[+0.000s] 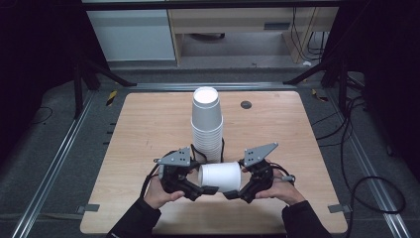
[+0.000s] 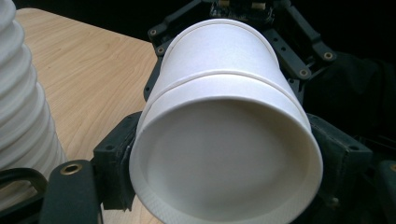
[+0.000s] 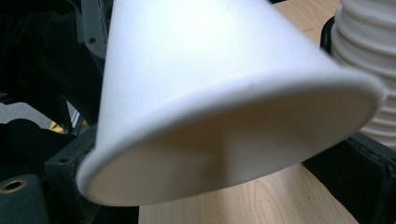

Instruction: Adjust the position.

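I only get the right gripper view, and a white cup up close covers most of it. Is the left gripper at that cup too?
Observer: Yes. In the high view the left gripper and right gripper flank the cup from opposite ends. It lies sideways above the table.
Operator: Is it a single cup?
Observer: The left gripper view shows a second rim partway along it, so it looks like two nested cups.
Operator: And the stack?
Observer: The stack stands upright just behind the grippers, upside down.
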A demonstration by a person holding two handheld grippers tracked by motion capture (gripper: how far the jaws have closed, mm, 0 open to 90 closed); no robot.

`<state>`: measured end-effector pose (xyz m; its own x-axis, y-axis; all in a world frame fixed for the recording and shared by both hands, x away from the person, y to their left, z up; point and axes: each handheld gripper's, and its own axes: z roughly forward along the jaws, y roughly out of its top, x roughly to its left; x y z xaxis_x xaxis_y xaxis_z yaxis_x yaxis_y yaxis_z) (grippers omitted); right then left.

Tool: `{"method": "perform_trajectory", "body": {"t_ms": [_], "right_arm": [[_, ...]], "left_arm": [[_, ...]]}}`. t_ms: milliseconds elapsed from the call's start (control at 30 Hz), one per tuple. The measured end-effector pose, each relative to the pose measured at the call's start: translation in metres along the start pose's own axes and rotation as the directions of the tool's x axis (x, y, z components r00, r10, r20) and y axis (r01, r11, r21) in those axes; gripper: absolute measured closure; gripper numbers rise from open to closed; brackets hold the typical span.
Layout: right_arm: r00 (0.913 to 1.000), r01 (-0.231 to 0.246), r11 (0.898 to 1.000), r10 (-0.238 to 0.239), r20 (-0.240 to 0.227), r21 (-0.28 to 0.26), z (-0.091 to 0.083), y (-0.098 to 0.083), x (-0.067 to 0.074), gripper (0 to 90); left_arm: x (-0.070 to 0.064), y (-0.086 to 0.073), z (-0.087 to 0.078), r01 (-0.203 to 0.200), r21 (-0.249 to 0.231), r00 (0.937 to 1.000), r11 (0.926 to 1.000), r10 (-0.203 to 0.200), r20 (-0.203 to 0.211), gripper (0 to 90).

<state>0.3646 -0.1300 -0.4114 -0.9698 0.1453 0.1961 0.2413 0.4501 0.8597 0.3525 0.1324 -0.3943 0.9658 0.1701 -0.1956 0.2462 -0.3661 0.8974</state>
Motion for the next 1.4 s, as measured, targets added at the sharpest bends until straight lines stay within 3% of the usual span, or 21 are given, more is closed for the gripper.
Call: {"method": "perform_trajectory", "body": {"t_ms": [533, 767, 933, 1033, 1167, 1400], "right_arm": [[0.9999, 0.001, 1.0, -0.001, -0.017, -0.015, -0.001, 0.0, 0.0, 9.9], [0.9998, 0.011, 1.0, -0.011, 0.018, 0.012, -0.007, 0.0, -0.001, 9.6], [0.995, 0.037, 0.995, -0.045, 0.089, 0.089, -0.02, 0.006, 0.0, 9.5], [0.9932, 0.039, 0.99, -0.053, 0.104, 0.132, -0.024, 0.008, -0.001, 9.4], [0.9906, 0.055, 0.976, -0.08, 0.111, 0.21, -0.023, 0.015, -0.003, 9.4], [0.9879, 0.089, 0.953, -0.121, 0.097, 0.289, -0.01, 0.028, -0.005, 9.4]], "left_arm": [[0.001, 0.0, 0.001, 0.01, -0.005, 0.9998, 0.9999, -0.01, 0.014, 21.4], [0.003, 0.002, -0.012, 0.008, 0.002, 0.9996, 1.0, -0.008, -0.027, 18.7], [0.004, 0.003, -0.023, -0.008, 0.054, 0.9976, 0.9985, 0.012, -0.068, 16.7], [0.005, 0.002, -0.023, -0.015, 0.092, 0.9958, 0.9957, 0.023, -0.089, 16.6], [0.007, -0.001, -0.018, -0.017, 0.138, 0.9958, 0.9903, 0.029, -0.087, 15.8], [0.006, -0.003, -0.006, -0.026, 0.194, 0.9965, 0.9806, 0.041, -0.073, 14.6]]}}
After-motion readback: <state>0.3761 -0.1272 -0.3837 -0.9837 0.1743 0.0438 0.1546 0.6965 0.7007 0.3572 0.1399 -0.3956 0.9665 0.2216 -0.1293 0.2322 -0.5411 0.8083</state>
